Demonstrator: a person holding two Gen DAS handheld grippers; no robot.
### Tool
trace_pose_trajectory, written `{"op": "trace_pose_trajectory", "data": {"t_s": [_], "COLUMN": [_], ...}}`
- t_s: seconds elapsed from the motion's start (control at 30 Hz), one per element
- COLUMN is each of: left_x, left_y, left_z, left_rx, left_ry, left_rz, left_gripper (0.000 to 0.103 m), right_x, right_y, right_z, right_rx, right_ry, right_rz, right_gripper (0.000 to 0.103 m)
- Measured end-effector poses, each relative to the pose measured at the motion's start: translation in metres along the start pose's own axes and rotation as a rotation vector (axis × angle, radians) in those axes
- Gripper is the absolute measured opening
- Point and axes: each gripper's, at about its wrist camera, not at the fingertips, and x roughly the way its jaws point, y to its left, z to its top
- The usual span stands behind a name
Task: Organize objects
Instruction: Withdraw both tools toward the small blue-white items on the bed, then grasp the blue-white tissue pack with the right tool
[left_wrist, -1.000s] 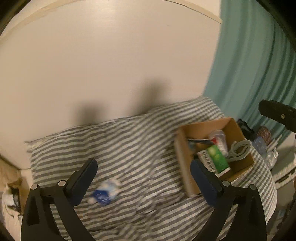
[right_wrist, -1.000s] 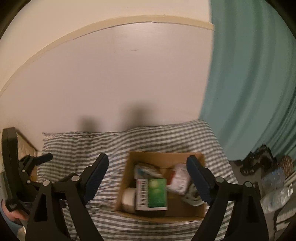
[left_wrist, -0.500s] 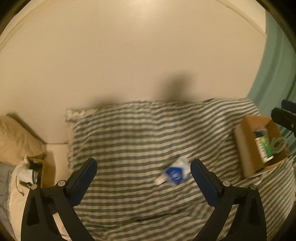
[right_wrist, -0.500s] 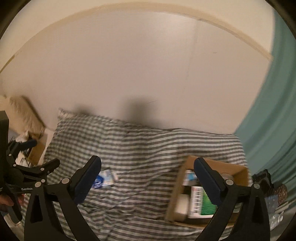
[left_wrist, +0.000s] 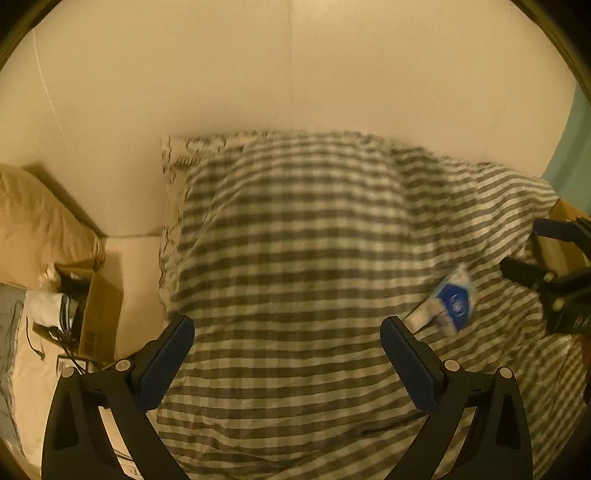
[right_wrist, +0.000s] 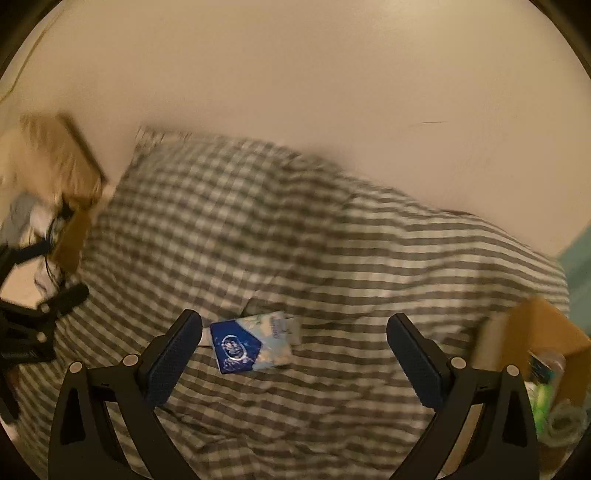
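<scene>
Right wrist view: right tongs (right_wrist: 293, 350) spread apart, empty, above a blue-and-white packet (right_wrist: 251, 345) lying flat on the striped bed cover (right_wrist: 295, 240), near the left finger. Cardboard box (right_wrist: 535, 343) at right edge. Left tongs (left_wrist: 288, 358) likewise apart; another cardboard box (left_wrist: 98, 314) beside the bed.

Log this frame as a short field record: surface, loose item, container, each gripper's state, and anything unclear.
surface: striped grey-and-white bedding against a plain wall
loose item: blue-and-white packet lying flat on the bedding
container: cardboard box at the right edge, holding items too blurred to name
left gripper: open, empty, packet off to its right
right gripper: open, empty, packet near its left finger
unclear: packet text unreadable
</scene>
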Motion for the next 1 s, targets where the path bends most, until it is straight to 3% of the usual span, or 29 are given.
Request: {"op": "trace_pose_trajectory", "data": {"t_s": [0.1,0.37,0.43,0.5,0.57,0.77,0.8,0.83,0.87,0.9,1.0], "left_x": [0.009,0.023,0.024,0.023,0.022,0.011,0.010,0.010,0.010,0.011,0.017], "left_y": [0.006,0.018,0.015,0.012,0.007,-0.012,-0.015,-0.018,-0.020,-0.022,-0.027], "left_z": [-0.004,-0.011,-0.012,-0.014,-0.013,-0.008,-0.008,-0.008,-0.008,-0.008,-0.008], "left_rx": [0.001,-0.011,-0.004,0.005,0.013,0.035,0.040,0.047,0.051,0.056,0.071], "left_ry": [0.013,0.032,0.038,0.039,0.045,0.036,0.035,0.036,0.036,0.038,0.046], "left_rz": [0.009,0.011,0.015,0.014,0.019,0.015,0.015,0.014,0.014,0.016,0.014], "left_gripper": [0.103,0.103,0.103,0.103,0.103,0.103,0.103,0.103,0.103,0.103,0.103], "right_x": [0.033,0.077,0.077,0.072,0.064,0.040,0.041,0.042,0.044,0.047,0.057], "right_y": [0.023,0.032,0.031,0.030,0.028,0.008,0.004,0.001,-0.002,-0.005,-0.012], "right_z": [-0.007,-0.021,-0.023,-0.026,-0.028,-0.031,-0.033,-0.034,-0.036,-0.038,-0.039], "right_rx": [-0.100,-0.114,-0.119,-0.144,-0.159,-0.145,-0.141,-0.134,-0.125,-0.113,-0.090], "right_ry": [0.059,0.194,0.216,0.222,0.216,0.199,0.203,0.203,0.202,0.204,0.215], "right_rz": [-0.024,-0.027,-0.007,-0.008,-0.012,0.012,0.017,0.006,-0.011,-0.018,0.020], "right_gripper": [0.100,0.098,0.074,0.056,0.049,0.048,0.054,0.074,0.083,0.088,0.088]}}
